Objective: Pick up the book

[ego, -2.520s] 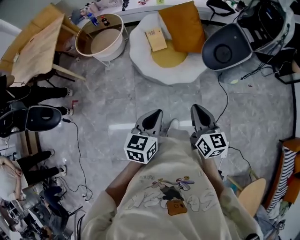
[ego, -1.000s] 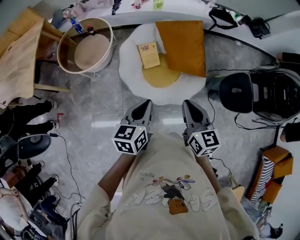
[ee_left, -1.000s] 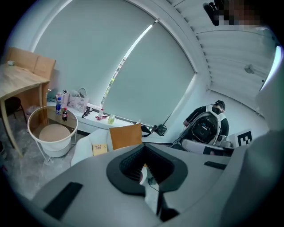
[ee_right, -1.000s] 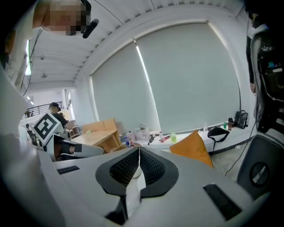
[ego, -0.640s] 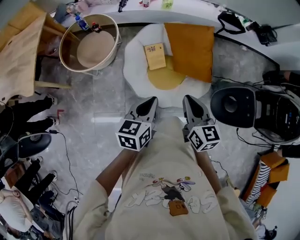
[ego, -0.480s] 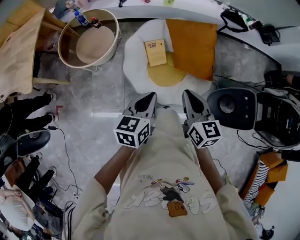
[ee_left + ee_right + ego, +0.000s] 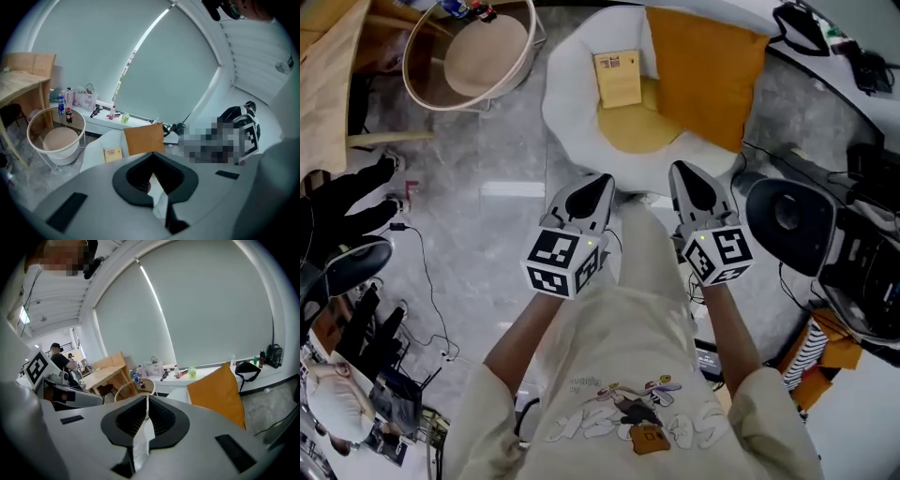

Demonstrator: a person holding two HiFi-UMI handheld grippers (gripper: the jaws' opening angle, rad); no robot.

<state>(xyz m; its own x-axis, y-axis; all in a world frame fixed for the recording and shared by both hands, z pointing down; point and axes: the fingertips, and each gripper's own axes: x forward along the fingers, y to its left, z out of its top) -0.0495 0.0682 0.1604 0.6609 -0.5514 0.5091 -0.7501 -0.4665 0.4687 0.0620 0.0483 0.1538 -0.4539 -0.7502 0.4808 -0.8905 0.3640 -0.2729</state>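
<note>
At the far left is the edge of a wooden table [image 7: 323,84], and just right of it a round cream basket [image 7: 473,52] on thin legs. Next comes a white chair [image 7: 572,103]. The book [image 7: 619,78] lies flat on the left part of its seat, with its near end on a yellow cushion [image 7: 642,129]. An orange pillow [image 7: 703,66] leans just to the right of the book.

My left tongs [image 7: 600,183] hang over the grey floor [image 7: 487,216] with their tip near the front edge of the chair. They are well short of the book. The jaws are pressed together with nothing between them. From their own view, the book shows up ahead and to the left of the tip.

My right tongs [image 7: 684,173] are level with the left pair, pointing at the chair's front right. Their jaws are also pressed together and empty, and they too are apart from the book.

Farther right a black office chair [image 7: 787,220] stands among cables on the floor.
</note>
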